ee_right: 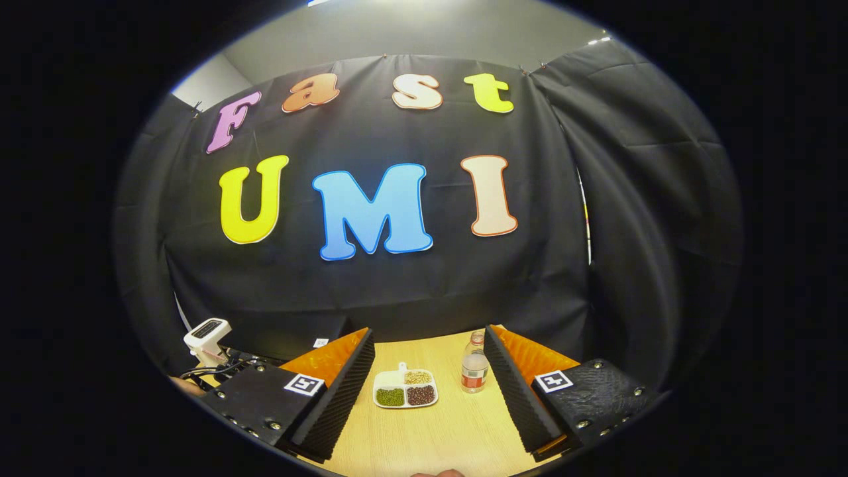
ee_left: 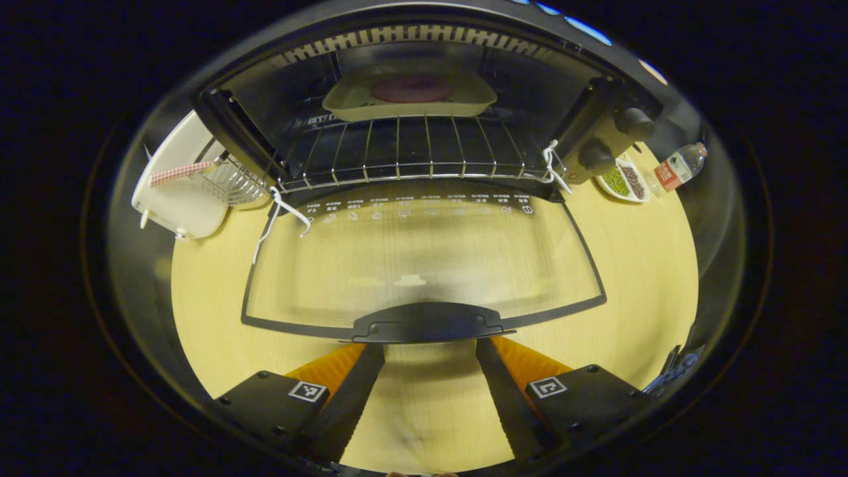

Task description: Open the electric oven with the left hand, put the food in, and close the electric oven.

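Note:
The electric oven [ee_left: 596, 112] stands open in the left gripper view, its glass door [ee_left: 424, 265] folded flat onto the table. Inside, a pale tray [ee_left: 464, 103] with a round reddish piece of food [ee_left: 411, 87] rests at the back of the wire rack [ee_left: 397, 156]. My left gripper [ee_left: 429, 358] is open just in front of the door's dark handle [ee_left: 427, 322], its fingertips at either side of the handle and nothing between them. In the right gripper view my right gripper [ee_right: 429, 354] is open and empty, held above the table and facing the booth wall.
A white appliance [ee_left: 179, 192] with a wire basket sits left of the oven. A divided dish of beans [ee_left: 624, 180] [ee_right: 405, 389] and a water bottle [ee_left: 679, 165] [ee_right: 474, 371] stand to the right on the wooden table [ee_left: 636, 265]. White strings hang from the rack's corners.

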Tool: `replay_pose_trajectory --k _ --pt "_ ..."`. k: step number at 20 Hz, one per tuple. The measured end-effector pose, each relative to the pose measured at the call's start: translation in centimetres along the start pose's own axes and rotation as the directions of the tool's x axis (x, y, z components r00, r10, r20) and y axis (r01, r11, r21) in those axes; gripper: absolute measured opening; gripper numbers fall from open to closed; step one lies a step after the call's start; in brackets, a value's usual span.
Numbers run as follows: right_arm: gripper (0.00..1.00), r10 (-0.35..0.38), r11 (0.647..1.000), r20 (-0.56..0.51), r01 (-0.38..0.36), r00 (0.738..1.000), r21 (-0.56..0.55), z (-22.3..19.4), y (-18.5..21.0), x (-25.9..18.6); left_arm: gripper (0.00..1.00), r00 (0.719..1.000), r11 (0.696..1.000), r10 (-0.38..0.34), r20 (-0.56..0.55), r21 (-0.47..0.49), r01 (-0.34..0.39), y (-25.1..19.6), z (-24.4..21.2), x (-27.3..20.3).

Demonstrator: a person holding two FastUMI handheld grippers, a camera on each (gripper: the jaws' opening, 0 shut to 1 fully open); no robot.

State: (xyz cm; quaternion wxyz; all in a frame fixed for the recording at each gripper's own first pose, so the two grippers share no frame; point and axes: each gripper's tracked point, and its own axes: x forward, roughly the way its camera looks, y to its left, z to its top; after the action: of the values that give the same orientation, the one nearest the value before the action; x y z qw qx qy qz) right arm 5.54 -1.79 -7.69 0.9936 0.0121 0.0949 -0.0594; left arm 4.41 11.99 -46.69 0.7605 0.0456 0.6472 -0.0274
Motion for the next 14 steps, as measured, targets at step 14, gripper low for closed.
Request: replay_pose_trajectory --k 14 --pt "1.0 0.037 0.999 0.036 -0.037 0.999 -0.012 1.2 1.0 -0.8 0.95 0.993 1.0 0.009 0.121 -0.014 -0.007 -0.4 2.5 -3.0"
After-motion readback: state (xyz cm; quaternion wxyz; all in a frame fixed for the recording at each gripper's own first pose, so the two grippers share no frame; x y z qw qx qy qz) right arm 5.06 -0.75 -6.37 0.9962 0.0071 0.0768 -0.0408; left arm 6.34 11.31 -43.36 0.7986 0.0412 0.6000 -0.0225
